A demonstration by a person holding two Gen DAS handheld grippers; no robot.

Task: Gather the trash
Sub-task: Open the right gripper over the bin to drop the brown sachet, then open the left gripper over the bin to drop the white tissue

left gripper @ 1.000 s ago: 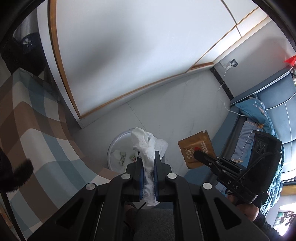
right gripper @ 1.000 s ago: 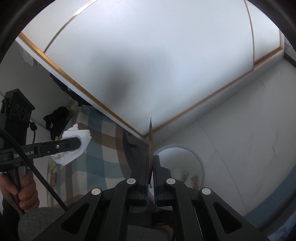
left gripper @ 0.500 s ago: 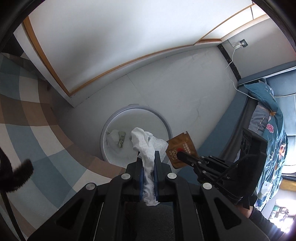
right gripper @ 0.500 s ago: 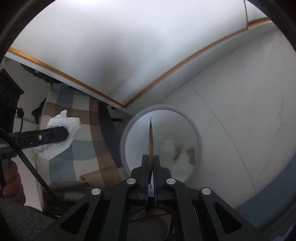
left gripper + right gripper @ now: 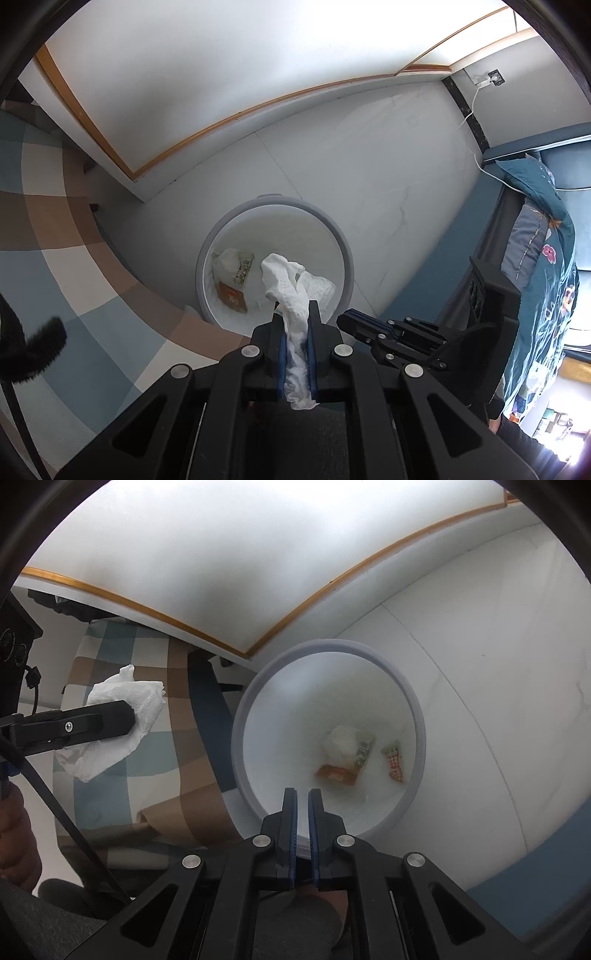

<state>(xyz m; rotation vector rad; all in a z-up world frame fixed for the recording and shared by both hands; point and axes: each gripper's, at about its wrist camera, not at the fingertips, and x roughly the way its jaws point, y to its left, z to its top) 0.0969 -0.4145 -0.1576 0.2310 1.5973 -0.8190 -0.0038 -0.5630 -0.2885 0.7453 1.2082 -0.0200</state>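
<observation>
A round white trash bin (image 5: 347, 258) (image 5: 419, 738) stands on the pale floor. Inside it lie a brown snack wrapper (image 5: 232, 296) (image 5: 336, 774), a white crumpled piece with a printed wrapper (image 5: 349, 746) and a small red-patterned wrapper (image 5: 393, 762). My left gripper (image 5: 295, 314) is shut on a crumpled white tissue (image 5: 291, 284) just over the bin's near rim; it also shows at the left of the right wrist view (image 5: 125, 705). My right gripper (image 5: 302, 794) is slightly open and empty above the bin's near edge; it shows in the left wrist view (image 5: 351, 321).
A checked brown, blue and cream cloth (image 5: 62, 236) (image 5: 162, 731) hangs to the left of the bin. A white cabinet with wood trim (image 5: 221, 74) stands behind it. A blue sofa with bedding (image 5: 546, 236) is at the right.
The brown wrapper has left my right gripper and lies in the bin; the jaws have parted. Both grippers have moved lower and closer over the bin. The tissue stays held.
</observation>
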